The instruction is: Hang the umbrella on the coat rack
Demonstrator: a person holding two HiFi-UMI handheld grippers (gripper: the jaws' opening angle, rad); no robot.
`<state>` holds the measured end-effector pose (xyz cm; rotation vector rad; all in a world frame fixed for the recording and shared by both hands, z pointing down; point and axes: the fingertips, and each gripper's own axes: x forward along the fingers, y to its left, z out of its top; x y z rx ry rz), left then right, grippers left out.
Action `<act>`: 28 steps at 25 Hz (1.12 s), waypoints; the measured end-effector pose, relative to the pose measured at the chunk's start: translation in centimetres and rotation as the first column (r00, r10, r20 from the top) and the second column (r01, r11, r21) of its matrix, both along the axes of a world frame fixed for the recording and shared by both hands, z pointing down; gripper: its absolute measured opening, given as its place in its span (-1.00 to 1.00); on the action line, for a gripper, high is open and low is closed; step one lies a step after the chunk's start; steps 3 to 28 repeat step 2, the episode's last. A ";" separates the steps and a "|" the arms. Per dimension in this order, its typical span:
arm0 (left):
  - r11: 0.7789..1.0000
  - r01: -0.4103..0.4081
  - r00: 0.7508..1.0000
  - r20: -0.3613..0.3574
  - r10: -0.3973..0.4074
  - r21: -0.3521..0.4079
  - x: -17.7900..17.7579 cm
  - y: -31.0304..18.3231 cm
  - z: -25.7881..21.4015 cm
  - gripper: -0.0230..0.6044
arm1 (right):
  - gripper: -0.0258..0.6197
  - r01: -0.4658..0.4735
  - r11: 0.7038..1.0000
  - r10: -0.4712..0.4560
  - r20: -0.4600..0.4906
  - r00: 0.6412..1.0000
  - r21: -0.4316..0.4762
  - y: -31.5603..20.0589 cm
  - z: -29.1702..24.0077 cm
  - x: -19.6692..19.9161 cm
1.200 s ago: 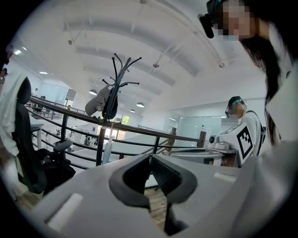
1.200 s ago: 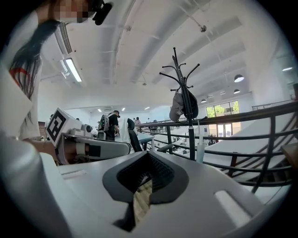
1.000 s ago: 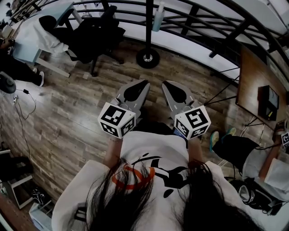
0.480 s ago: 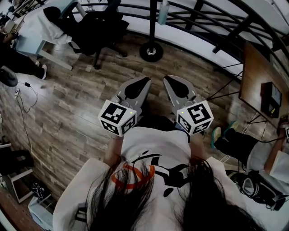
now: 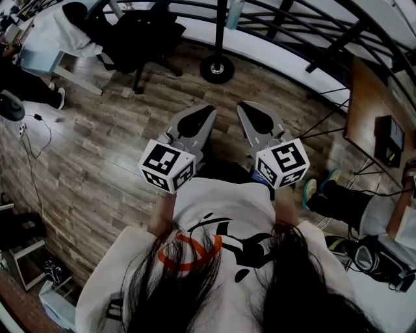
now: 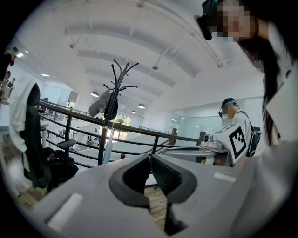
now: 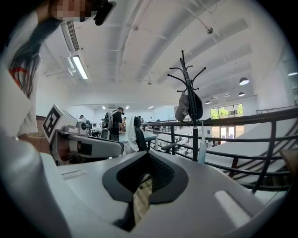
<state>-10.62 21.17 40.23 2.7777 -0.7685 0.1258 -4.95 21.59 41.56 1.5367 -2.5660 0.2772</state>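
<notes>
The black coat rack (image 6: 113, 93) (image 7: 187, 83) stands by the railing, and its round base (image 5: 217, 68) rests on the wood floor straight ahead. A slim pale folded umbrella (image 6: 108, 151) (image 7: 203, 151) (image 5: 234, 13) hangs upright along the rack's pole; its top attachment is hidden. A grey cap and a dark bag (image 7: 188, 107) hang higher on the rack. My left gripper (image 5: 208, 110) (image 6: 150, 157) and right gripper (image 5: 246, 106) (image 7: 148, 154) are held side by side in front of the body. Both are shut on nothing and well short of the rack.
A black metal railing (image 5: 292, 26) runs behind the rack. A black office chair (image 5: 140, 39) and a desk draped in white cloth (image 5: 55, 39) are at the left. A wooden table (image 5: 367, 117) and a seated person (image 5: 344, 205) are at the right.
The rack's base sits a little higher in the head view than a second ago. Both grippers stayed shut and side by side, shifted slightly upward in the picture.
</notes>
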 end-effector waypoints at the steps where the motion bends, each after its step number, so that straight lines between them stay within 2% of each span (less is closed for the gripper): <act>1: 1.000 0.002 1.000 0.000 -0.002 0.000 -0.1 -0.1 0.0 -0.89 | -0.90 -0.002 1.000 0.002 0.000 1.000 0.000 -0.1 0.0 0.0; 28: 1.000 0.004 1.000 -0.001 -0.004 0.001 -0.2 -0.2 -0.1 -0.90 | -0.89 -0.004 1.000 0.004 0.000 1.000 0.001 -0.2 -0.1 0.0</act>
